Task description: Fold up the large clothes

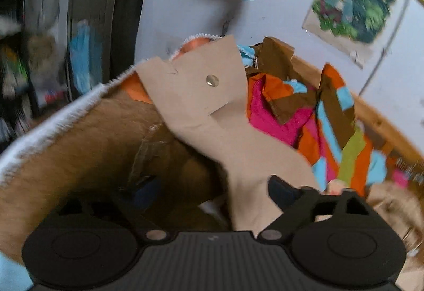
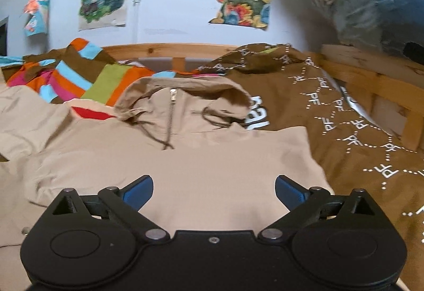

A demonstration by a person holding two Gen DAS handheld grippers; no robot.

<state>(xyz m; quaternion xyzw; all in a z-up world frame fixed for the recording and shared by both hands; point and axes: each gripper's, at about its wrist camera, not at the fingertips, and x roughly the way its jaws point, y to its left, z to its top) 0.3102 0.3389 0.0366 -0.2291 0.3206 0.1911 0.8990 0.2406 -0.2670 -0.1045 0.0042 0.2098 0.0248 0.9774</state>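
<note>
Right gripper (image 2: 214, 191), fingers spread apart, hovers over the beige hooded zip-neck jacket (image 2: 185, 166) lying flat just ahead; its long axis runs away from the tool, hood (image 2: 185, 100) farthest. Left gripper (image 1: 212, 193): lifted beige fabric covers one finger, so its state is unreadable. Brown patterned bedspread (image 2: 344, 132) rightward.
</note>
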